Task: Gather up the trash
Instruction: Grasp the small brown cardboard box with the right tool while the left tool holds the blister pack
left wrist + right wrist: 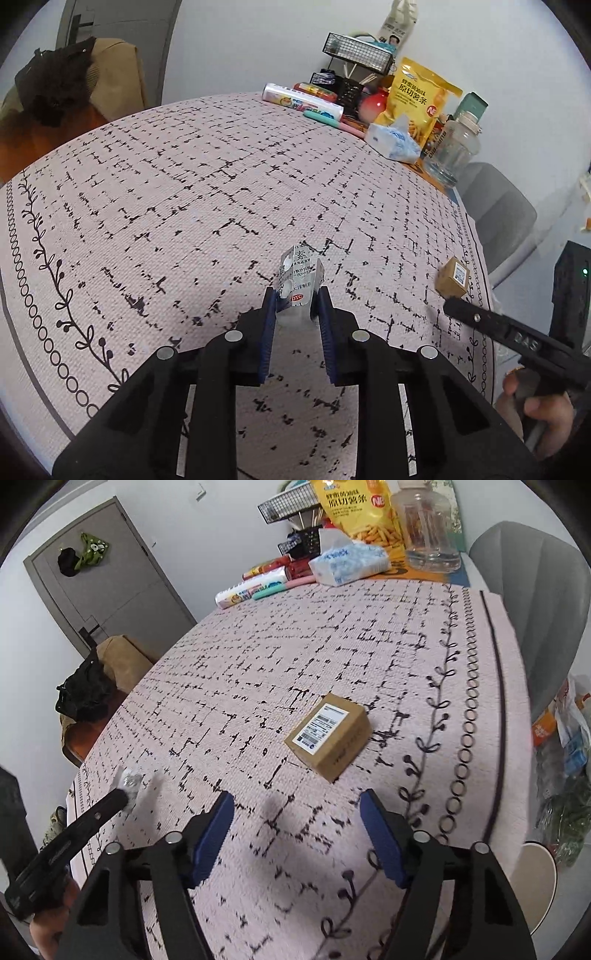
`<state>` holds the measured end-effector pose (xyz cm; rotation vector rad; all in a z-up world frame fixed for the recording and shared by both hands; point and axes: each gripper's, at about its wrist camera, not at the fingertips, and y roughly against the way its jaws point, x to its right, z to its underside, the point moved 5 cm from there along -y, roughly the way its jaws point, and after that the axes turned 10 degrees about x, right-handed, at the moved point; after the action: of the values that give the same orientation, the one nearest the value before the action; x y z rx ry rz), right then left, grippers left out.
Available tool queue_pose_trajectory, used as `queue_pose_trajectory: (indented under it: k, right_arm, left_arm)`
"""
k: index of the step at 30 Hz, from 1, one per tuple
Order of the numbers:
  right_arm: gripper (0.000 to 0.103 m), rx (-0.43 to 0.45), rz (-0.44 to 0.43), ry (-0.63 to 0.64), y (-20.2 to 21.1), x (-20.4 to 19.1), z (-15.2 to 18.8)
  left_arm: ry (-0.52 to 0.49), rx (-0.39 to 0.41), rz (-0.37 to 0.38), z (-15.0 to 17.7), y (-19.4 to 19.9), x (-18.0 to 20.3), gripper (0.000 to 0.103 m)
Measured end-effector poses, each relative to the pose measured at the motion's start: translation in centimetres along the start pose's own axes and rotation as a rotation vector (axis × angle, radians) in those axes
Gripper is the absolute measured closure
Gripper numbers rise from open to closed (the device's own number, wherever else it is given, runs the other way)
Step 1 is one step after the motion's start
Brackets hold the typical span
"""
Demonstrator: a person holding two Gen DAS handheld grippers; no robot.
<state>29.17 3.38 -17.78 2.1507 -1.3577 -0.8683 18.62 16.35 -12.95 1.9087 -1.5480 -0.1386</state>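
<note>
My left gripper (297, 295) is shut on an empty silver pill blister pack (300, 275) and holds it over the pink patterned tablecloth (184, 192). The pack also shows in the right wrist view (131, 781) at the left gripper's tip. A small brown cardboard box (330, 734) with a white label lies on the cloth near the right edge; it also shows in the left wrist view (453, 277). My right gripper (297, 805) is open and empty, a short way in front of the box and apart from it.
At the table's far end stand a yellow snack bag (417, 99), a tissue pack (393, 142), a clear jar (452, 151), a wire rack (356, 51) and rolls (301, 99). A grey chair (535, 602) and a bag of rubbish (565, 760) are at right.
</note>
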Motion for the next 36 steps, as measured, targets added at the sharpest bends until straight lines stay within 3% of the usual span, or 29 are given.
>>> queue_pose_trajectory:
  k: [13, 16, 18, 21, 32, 36]
  right_arm:
    - [0.038, -0.016, 0.063, 0.086, -4.0, -2.5, -2.3]
    - [0.057, 0.001, 0.137, 0.127, -4.4, -2.5, -2.7]
    - [0.090, -0.008, 0.165, 0.118, -4.2, -1.9, -2.8]
    - [0.100, 0.002, 0.130, 0.080, -2.9, -1.1, -2.8]
    - [0.102, 0.067, 0.033, 0.114, 3.8, 0.5, -1.6]
    - [0.093, 0.043, 0.006, 0.101, 3.1, 0.6, -1.5]
  left_arm:
    - [0.007, 0.002, -0.014, 0.1, 0.7, -0.2, 0.080]
    - [0.003, 0.004, -0.021, 0.1, 0.9, -0.2, 0.080]
    - [-0.002, 0.007, -0.023, 0.1, 1.1, 0.0, 0.080]
    - [-0.016, 0.012, -0.016, 0.0, 1.4, 0.7, 0.080]
    - [-0.064, 0.015, 0.058, 0.3, 1.2, 6.1, 0.080]
    - [-0.060, 0.007, 0.058, 0.7, 0.8, 6.4, 0.080]
